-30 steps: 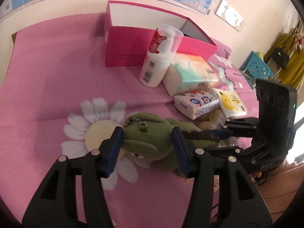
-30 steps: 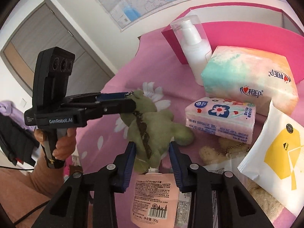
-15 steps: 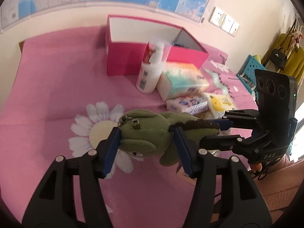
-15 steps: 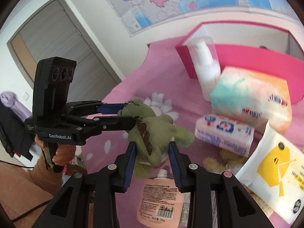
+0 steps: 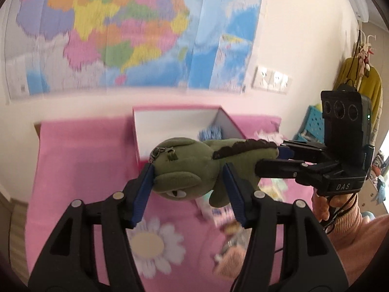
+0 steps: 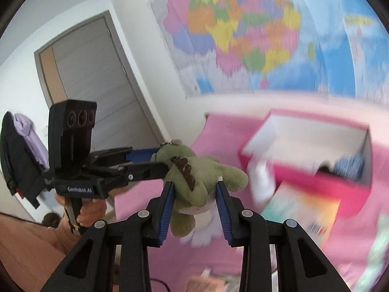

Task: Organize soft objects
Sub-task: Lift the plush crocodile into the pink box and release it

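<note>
Lifting the plush (image 5: 192, 170) off the pink cloth (image 5: 80, 170) is what just changed: a second ago it lay on the flower print, now it hangs in air w/ both tongs on it. Left gripper (image 5: 188, 189) clamps the head, having eased a bit wider just before, but pads still press. Right gripper (image 6: 194, 199) pinches the body, narrow. Plush is now about level w/ the open pink box (image 5: 180, 126), just in front. Prob. next step is carrying it over the rim & dropping in.
</note>
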Demonstrator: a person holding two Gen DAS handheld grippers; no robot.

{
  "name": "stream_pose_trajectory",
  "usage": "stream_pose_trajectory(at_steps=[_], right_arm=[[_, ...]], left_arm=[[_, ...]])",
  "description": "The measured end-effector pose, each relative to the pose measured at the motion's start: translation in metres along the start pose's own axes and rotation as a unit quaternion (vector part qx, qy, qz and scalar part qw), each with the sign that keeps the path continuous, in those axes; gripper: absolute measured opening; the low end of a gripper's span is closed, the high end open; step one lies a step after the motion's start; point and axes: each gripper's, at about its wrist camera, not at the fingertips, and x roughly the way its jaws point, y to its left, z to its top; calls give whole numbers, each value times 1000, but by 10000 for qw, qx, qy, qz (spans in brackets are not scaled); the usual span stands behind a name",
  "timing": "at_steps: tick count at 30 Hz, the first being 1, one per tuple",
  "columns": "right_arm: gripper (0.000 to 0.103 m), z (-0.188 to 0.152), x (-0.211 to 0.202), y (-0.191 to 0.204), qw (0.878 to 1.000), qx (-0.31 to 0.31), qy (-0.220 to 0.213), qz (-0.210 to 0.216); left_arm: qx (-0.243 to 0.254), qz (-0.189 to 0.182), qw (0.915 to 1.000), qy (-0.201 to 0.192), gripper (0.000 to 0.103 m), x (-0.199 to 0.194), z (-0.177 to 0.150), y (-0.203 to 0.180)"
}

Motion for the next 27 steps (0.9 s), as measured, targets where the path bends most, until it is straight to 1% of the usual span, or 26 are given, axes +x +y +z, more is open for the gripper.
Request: stream_pose_trajectory(at_steps=[3,4,6,7,9,12,16,17,20,21,22,23,24,25,27], right_arm=[[35,26,-6,-11,9995,-162,-233,-148],[35,34,-4,-13,9993,-159,-273,-189],[35,50,0,-30,9993,-29,-329,-201],[35,55,0,-38,9992,5,-336,-213],[35,65,6,-56,9988,108,-364,-312],[35,76,22,-83,9985,250,-254,-422],[35,77,48,-111,9979,442,-22,-472],[35,77,55,-117,9976,462,53,-503],[35,72,73,-133,9966,557,240,-549],[33,69,81,-137,9964,581,323,-521],[25,66,87,-139,9965,596,403,-425],[23,64,96,-140,9963,567,483,-426],[23,62,104,-139,9957,455,528,-607],[23,60,111,-140,9944,373,602,-779],[23,55,121,-147,9916,486,771,-914]], left_arm=[[17,28,10000,-41,59,16,23,3],[0,24,10000,-21,59,21,27,4],[-60,-6,10000,71,59,41,39,10],[-84,-5,9999,111,59,47,41,10],[-98,107,9996,248,59,70,47,14],[-108,241,9987,437,59,98,50,18],[-224,264,9968,715,59,130,49,28],[-286,214,9961,802,59,139,49,32],[-377,14,9948,949,53,157,47,36],[-311,126,9946,983,53,164,46,33],[-232,263,9945,986,53,168,46,31],[-193,398,9938,1022,53,173,45,29],[-280,378,9926,1116,53,179,43,32],[-329,372,9924,1123,53,180,42,34],[-399,449,9925,1060,53,176,41,39]])
